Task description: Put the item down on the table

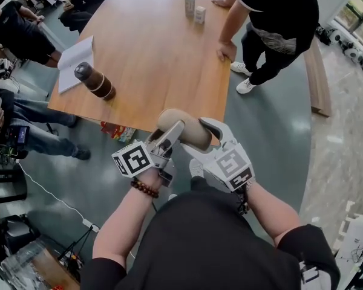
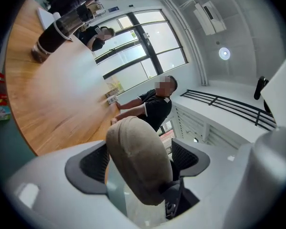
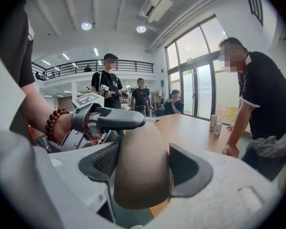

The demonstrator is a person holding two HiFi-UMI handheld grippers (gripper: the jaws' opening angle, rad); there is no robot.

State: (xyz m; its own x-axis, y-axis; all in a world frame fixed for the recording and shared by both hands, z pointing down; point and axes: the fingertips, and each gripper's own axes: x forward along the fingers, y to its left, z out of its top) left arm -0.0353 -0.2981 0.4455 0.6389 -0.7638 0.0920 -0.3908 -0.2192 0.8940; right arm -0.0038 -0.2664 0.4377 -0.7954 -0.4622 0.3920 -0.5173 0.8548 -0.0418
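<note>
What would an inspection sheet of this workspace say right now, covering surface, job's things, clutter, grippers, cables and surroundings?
Surface: wooden table, centre bare.
Job's things: tan rounded item, held up at the table's near edge, not yet set down.
Clutter: dark bottle standing beside white paper; two small containers at the far end.
Grippers: left gripper open, jaws either side of the item with slight gaps; right gripper shut on the item.
Cables: white cable across the floor at left.
Surroundings: standing person leaning both hands on the table; seated people at left; red packets on the floor by the table.
</note>
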